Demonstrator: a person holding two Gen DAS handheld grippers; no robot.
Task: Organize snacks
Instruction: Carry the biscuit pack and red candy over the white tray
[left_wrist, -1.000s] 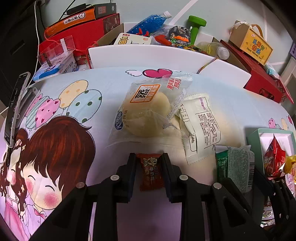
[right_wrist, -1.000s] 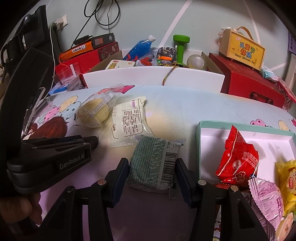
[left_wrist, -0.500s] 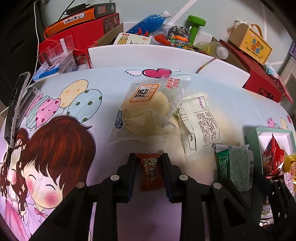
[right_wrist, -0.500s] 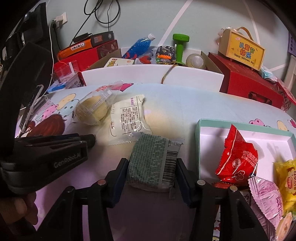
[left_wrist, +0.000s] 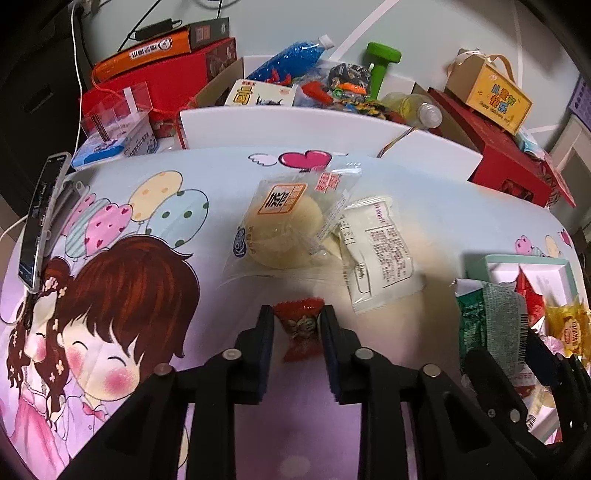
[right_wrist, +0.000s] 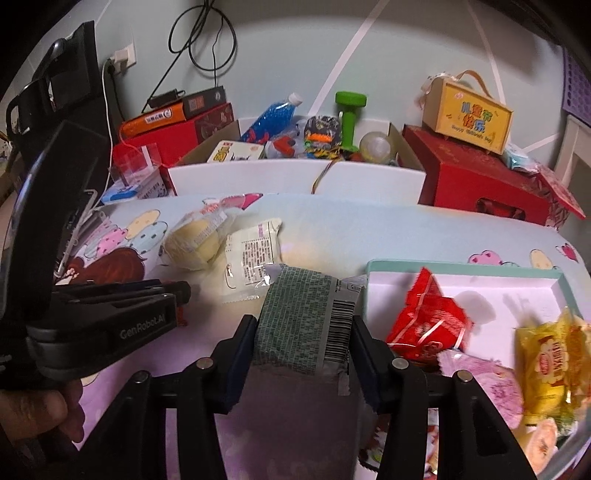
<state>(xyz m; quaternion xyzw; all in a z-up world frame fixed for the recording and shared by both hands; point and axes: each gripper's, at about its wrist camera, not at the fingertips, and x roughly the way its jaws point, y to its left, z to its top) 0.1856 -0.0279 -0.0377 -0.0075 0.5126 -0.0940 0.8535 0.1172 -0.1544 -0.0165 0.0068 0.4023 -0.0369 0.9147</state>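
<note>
The green snack packet (right_wrist: 306, 317) sits clamped between the right gripper (right_wrist: 303, 334)'s pads and, compared with a second ago, has risen clear of the cartoon tablecloth (left_wrist: 207, 177) – lifted, so the likely next step is the carry to the teal-rimmed tray (right_wrist: 461, 265) just beside it, where a red packet (right_wrist: 428, 317) and a yellow one (right_wrist: 550, 362) already lie. The left gripper (left_wrist: 297, 328) has closed fully on a small red candy (left_wrist: 300, 326), unmoved. Two pale bun packs (left_wrist: 284, 225) wait beyond. The tray's near edge is cut off – its remaining room cannot be judged, and the candy's print is unreadable.
</note>
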